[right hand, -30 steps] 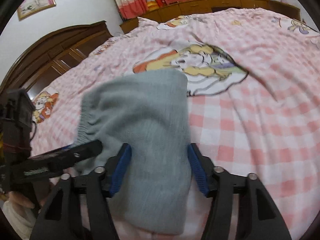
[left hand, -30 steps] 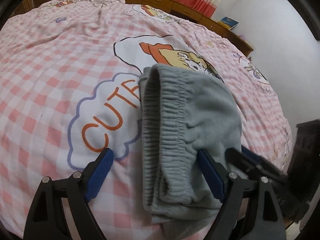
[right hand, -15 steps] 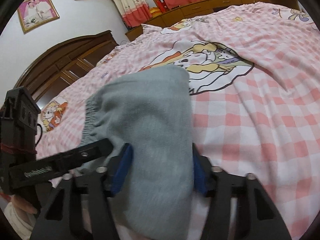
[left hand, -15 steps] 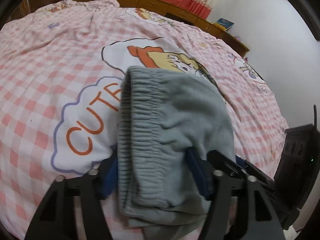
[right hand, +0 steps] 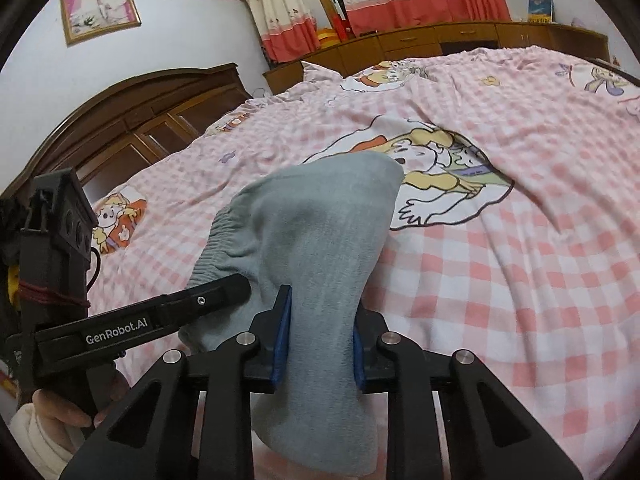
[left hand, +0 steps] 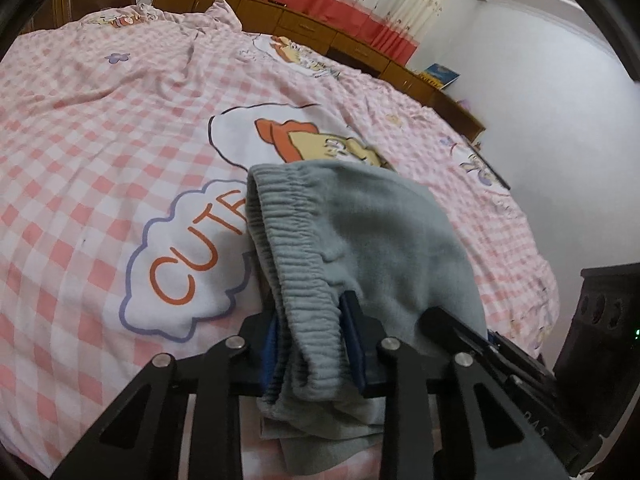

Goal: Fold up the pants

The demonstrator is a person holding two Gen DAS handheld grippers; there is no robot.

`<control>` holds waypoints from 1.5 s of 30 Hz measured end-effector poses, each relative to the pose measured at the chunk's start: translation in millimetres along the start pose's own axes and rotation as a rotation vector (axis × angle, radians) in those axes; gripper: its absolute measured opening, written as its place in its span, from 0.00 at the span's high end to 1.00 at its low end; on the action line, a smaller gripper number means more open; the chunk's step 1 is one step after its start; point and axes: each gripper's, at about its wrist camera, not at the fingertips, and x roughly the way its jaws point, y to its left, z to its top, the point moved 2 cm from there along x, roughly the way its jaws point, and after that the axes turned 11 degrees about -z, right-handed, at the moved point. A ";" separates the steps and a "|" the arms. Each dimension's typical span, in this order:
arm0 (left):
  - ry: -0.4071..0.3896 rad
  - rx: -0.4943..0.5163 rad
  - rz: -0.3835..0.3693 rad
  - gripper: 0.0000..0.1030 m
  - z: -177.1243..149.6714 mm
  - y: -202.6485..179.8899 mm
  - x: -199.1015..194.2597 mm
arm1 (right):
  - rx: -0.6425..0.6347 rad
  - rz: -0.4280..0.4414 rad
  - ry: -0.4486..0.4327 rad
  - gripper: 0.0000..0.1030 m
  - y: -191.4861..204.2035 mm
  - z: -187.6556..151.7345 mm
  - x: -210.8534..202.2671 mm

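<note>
Folded grey pants [left hand: 360, 232] lie on the pink checked bed cover [left hand: 80, 128], ribbed elastic waistband on their left side. My left gripper [left hand: 312, 344] is shut on the waistband end near the bed's front edge. In the right wrist view the same grey pants [right hand: 320, 240] bunch up between the blue pads of my right gripper [right hand: 318, 340], which is shut on the plain fabric side. The left tool [right hand: 132, 320] shows at the left of that view, held by a hand. The right tool [left hand: 500, 356] shows beside the left gripper.
The pink checked cover [right hand: 520, 280] carries cartoon prints and a "CUTE" cloud [left hand: 188, 264]. A dark wooden headboard [right hand: 132, 120] stands at the left, low wooden cabinets [left hand: 320, 32] under red-hemmed curtains line the far wall. A dark piece of furniture [left hand: 600, 320] stands right of the bed.
Both grippers went from open around the pants to shut on them. The near end of the pants has bunched and lifted slightly, and both views tilted upward.
</note>
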 end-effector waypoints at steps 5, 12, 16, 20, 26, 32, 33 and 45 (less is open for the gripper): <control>-0.061 0.021 -0.036 0.73 8.3 -3.1 -23.3 | -0.048 0.003 -0.057 0.76 20.5 13.8 -20.5; -0.169 0.034 0.007 0.73 35.5 12.4 -75.8 | -0.106 0.090 -0.102 0.76 71.7 40.2 -21.2; -0.194 0.086 0.073 0.73 64.8 32.6 -101.7 | -0.109 0.142 -0.113 0.76 106.1 53.5 -3.8; -0.183 0.117 0.127 0.73 86.6 60.2 -108.7 | -0.065 0.178 -0.088 0.76 128.9 62.6 26.5; -0.055 0.059 0.173 0.73 76.5 117.4 -60.6 | -0.037 0.105 0.061 0.75 137.6 40.4 92.5; -0.034 0.006 0.179 0.58 53.0 147.9 -45.3 | -0.040 0.050 0.148 0.68 120.9 20.1 123.1; -0.039 -0.009 0.172 0.55 51.6 151.9 -48.5 | -0.041 0.058 0.152 0.67 119.4 20.7 122.8; -0.092 -0.054 0.236 0.47 29.4 136.1 -88.7 | -0.060 0.039 0.173 0.65 115.8 18.1 87.2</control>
